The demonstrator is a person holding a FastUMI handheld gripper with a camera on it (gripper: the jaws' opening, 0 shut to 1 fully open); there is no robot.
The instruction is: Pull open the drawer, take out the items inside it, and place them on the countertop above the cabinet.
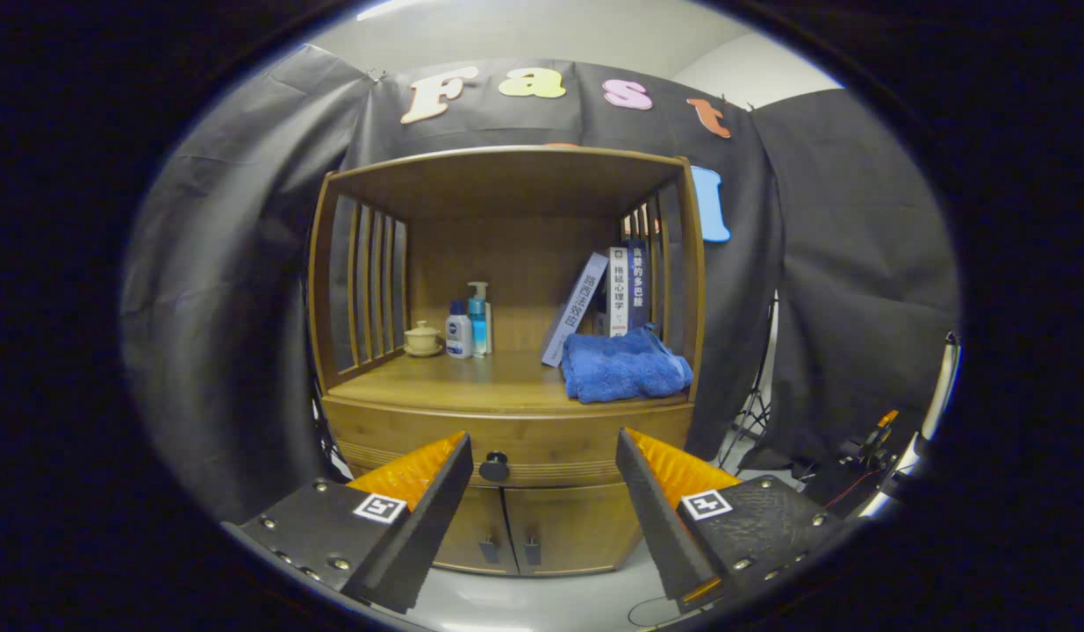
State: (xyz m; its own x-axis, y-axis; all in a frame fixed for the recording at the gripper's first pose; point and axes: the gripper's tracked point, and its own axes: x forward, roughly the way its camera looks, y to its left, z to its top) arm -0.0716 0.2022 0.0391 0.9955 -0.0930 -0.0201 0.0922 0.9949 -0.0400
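The inside of the drawer (506, 448) is hidden behind its closed front, so its contents cannot be told. The lower cabinet doors (524, 527) are partly covered by the two fingers (410, 509). The books (612, 294) are partly masked by the blue towel (625, 367) and a side slat. The gear beside the cabinet (866, 452) is too dim to be made out.

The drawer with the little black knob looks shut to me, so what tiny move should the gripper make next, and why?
Probably ease forward and a touch left toward the knob. The drawer sits closed under the countertop, and the gripper is open with the knob beyond its fingers, nearer the left finger. Nothing is gripped yet, so it must reach the knob first.
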